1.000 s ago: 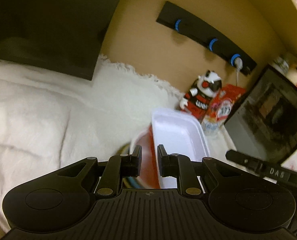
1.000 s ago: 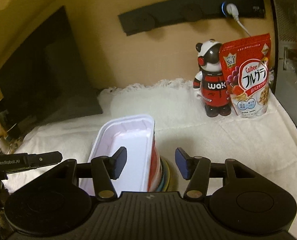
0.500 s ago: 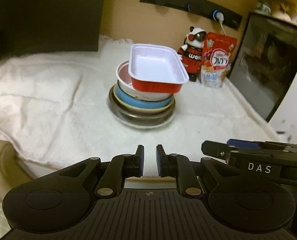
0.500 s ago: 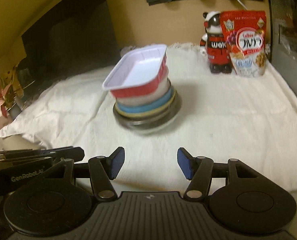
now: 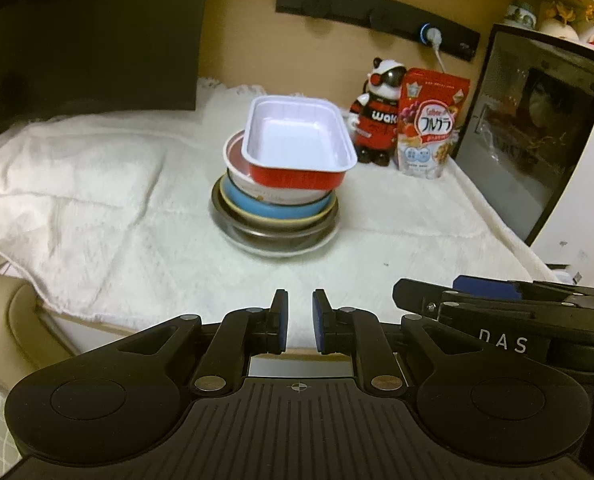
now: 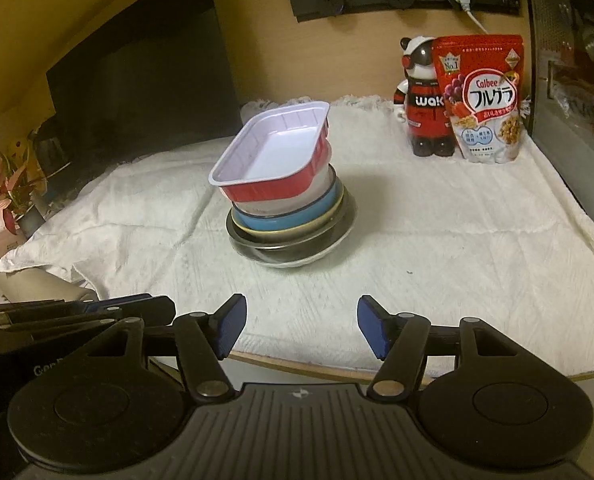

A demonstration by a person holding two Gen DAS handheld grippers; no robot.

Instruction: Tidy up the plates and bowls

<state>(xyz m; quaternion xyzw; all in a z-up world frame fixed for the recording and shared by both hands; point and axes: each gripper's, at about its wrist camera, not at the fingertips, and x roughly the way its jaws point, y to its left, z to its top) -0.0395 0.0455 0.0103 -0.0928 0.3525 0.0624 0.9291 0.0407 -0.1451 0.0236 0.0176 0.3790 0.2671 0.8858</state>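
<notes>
- Stack [image 6: 291, 216]: sitting mid-cloth [image 6: 437, 240], largest dishes lowest for stability; red tray [image 6: 271, 152] perching askew on top.
- Left gripper [image 5: 299, 322]: hovering near the edge, narrow, empty.
- Right gripper [image 6: 299, 330]: opening, nothing between.

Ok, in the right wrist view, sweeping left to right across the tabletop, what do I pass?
Pink-leaved plant at the far left → stack of dishes with the red foil tray on top → panda figure → cereal bag → dark appliance at the right edge.
</notes>
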